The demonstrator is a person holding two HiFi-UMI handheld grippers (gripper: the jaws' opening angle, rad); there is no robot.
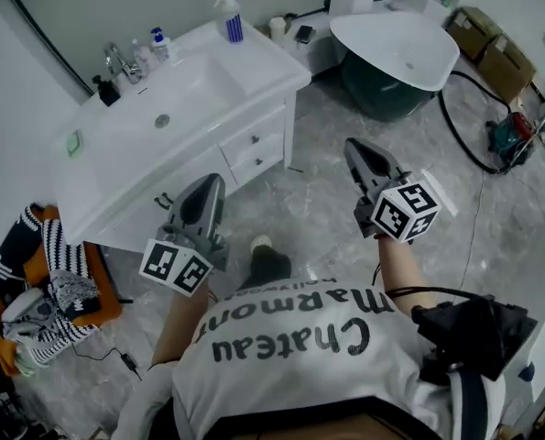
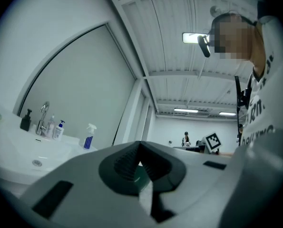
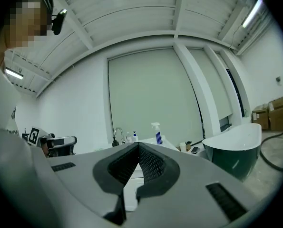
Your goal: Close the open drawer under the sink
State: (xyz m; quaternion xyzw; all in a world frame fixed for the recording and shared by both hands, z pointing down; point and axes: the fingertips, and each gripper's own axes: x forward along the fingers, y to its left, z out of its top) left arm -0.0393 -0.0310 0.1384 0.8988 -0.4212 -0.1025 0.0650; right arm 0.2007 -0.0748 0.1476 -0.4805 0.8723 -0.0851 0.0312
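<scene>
The white sink cabinet [image 1: 190, 90] stands at the upper left of the head view. Its two small drawers [image 1: 256, 147] with knobs sit with their fronts flush to the cabinet face. Both grippers are held up in the air in front of the person, away from the cabinet. My left gripper [image 1: 208, 189] points toward the cabinet's lower front, its jaws shut [image 2: 140, 144] with nothing between them. To the right of the drawers, above the floor, my right gripper [image 1: 359, 149] has its jaws shut [image 3: 138, 146] and empty too.
A blue spray bottle [image 1: 228, 16], a tap and small bottles stand on the counter. A white-and-green bathtub [image 1: 396, 49] is at the upper right, with cardboard boxes [image 1: 492, 49] and a black cable [image 1: 460, 136] beyond. A pile of clothes [image 1: 43, 282] lies at the left.
</scene>
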